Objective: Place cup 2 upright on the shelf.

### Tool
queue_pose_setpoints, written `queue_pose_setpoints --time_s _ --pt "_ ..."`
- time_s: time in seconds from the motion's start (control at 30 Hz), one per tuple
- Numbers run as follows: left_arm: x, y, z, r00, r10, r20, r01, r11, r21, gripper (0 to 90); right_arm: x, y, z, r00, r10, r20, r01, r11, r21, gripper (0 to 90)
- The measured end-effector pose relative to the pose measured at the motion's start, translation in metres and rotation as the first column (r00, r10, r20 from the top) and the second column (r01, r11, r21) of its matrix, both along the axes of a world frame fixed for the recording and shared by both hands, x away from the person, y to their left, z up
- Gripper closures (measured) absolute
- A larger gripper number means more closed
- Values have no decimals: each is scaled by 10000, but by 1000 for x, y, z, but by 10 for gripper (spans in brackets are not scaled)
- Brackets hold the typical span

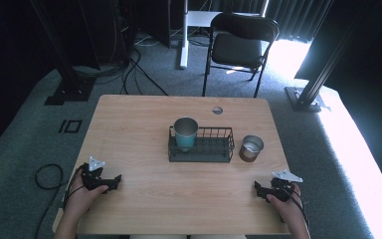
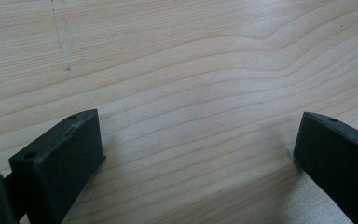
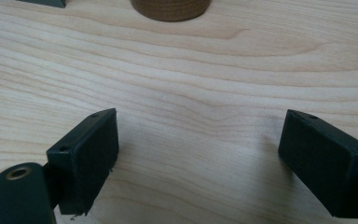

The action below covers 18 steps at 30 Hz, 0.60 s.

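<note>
— High view, at the table: what is laid out on the wooden table (image 1: 144, 199)?

— A black wire rack (image 1: 201, 145) sits at the centre, with a teal metal cup (image 1: 185, 133) standing upright in its left end. Just to the right of the rack, apart from it, stands a brown cup (image 1: 251, 148) with a pale inside.

— And the person's hands?

— Left hand (image 1: 82, 196) rests at the near left edge, holding the left gripper (image 1: 110, 181); right hand (image 1: 287, 204) rests at the near right edge with the right gripper (image 1: 259, 190). Both tools point inward, well short of the rack.

— How do the jaws stand?

— Left gripper view: the left gripper (image 2: 198, 154) has its two black jaws spread wide over bare wood grain, nothing between them. Right gripper view: the right gripper (image 3: 198, 156) is equally wide and empty, with the base of the brown cup (image 3: 171, 8) at the top edge, well ahead of the jaws.

— Beyond the table?

— A black folding chair (image 1: 238, 42) stands on grey carpet, cables trailing at left.
</note>
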State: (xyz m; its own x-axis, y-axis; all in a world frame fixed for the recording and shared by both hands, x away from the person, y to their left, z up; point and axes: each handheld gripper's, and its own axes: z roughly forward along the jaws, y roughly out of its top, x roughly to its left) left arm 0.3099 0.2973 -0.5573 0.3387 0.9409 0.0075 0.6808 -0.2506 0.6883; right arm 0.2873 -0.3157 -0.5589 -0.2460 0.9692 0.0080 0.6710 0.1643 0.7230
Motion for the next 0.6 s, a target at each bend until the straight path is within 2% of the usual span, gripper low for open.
queue_pose_setpoints --time_s 0.6 --pt "0 -1 0 10000 57 10 -57 10000 -14 19 13 8 0 9999 65 81 -66 9999 91 118"
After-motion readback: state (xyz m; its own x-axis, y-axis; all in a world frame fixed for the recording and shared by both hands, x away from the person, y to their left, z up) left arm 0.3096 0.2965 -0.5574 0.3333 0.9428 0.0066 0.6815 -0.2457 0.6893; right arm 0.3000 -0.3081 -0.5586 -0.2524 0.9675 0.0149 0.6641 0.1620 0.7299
